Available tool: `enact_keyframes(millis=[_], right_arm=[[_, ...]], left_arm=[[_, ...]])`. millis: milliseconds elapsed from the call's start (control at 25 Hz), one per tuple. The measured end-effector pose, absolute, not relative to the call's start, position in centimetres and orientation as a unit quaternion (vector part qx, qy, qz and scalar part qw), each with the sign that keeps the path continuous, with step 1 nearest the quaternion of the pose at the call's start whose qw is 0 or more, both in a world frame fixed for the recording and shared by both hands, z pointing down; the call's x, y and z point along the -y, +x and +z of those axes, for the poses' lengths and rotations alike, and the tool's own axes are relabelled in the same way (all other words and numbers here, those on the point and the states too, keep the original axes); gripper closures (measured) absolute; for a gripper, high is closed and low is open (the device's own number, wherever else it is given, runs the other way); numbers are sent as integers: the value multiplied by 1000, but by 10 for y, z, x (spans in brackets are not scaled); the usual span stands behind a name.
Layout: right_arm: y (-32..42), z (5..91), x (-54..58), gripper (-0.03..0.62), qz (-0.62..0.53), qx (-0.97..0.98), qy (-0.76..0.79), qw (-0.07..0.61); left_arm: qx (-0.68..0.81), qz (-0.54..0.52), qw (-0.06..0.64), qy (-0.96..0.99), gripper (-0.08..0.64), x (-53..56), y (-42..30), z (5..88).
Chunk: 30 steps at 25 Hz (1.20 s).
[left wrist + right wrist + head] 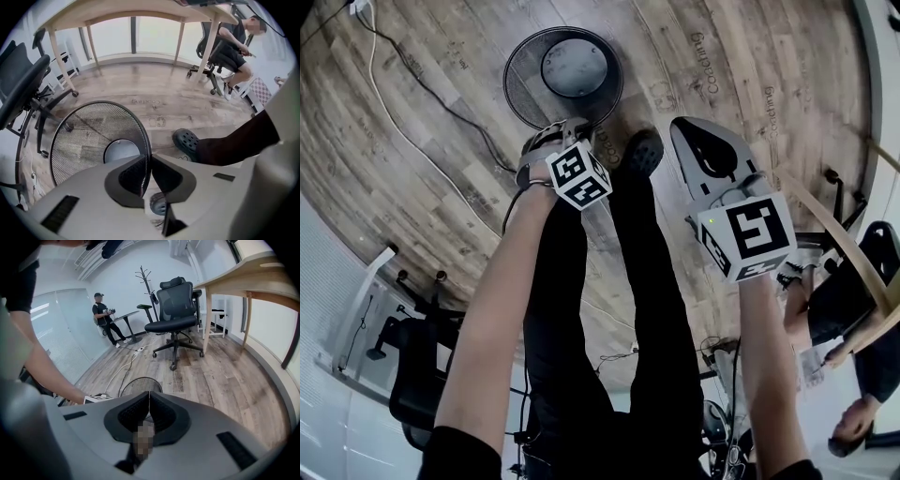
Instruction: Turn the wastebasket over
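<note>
A round black mesh wastebasket (520,80) stands upright on the wooden floor, mouth up, its solid bottom visible inside. My left gripper (570,125) points steeply down at the near rim. In the left gripper view the thin rim runs between the dark pads of the left gripper (149,161), which is shut on it, with the wastebasket (89,136) spreading to the left. My right gripper (686,131) hangs to the right of the basket, apart from it. Seen in its own view, the right gripper (149,401) is shut and holds nothing, with the wastebasket (133,386) beyond it.
The person's legs and a dark shoe (639,152) stand just right of the basket. A cable (412,103) trails across the floor at left. Office chairs (417,366) (176,310), a wooden desk (136,11), a seated person (232,47) and a standing person (104,317) surround the spot.
</note>
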State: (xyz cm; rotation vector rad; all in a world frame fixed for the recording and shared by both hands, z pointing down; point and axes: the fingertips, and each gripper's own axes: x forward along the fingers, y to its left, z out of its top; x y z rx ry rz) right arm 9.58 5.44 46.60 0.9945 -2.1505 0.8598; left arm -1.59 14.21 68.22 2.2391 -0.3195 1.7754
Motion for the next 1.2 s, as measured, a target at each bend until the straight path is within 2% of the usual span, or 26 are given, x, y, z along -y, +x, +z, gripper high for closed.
enact_keyframes(millis=[320,760,960,1200], right_arm=[[98,466,-55,558,327,810,380,305],[94,458,-55,558,331,809,383,299],[94,451,-50,558,334,807,390,291],[93,446,-45,558,335,806,395,288]], left_arm=[[92,622,118,768,518,-143,-15,682],[110,589,139,789,522,-121,-4,652],[112,554,184,804,522,-124,9,635],[155,480,301,809,522,-118,17,619]])
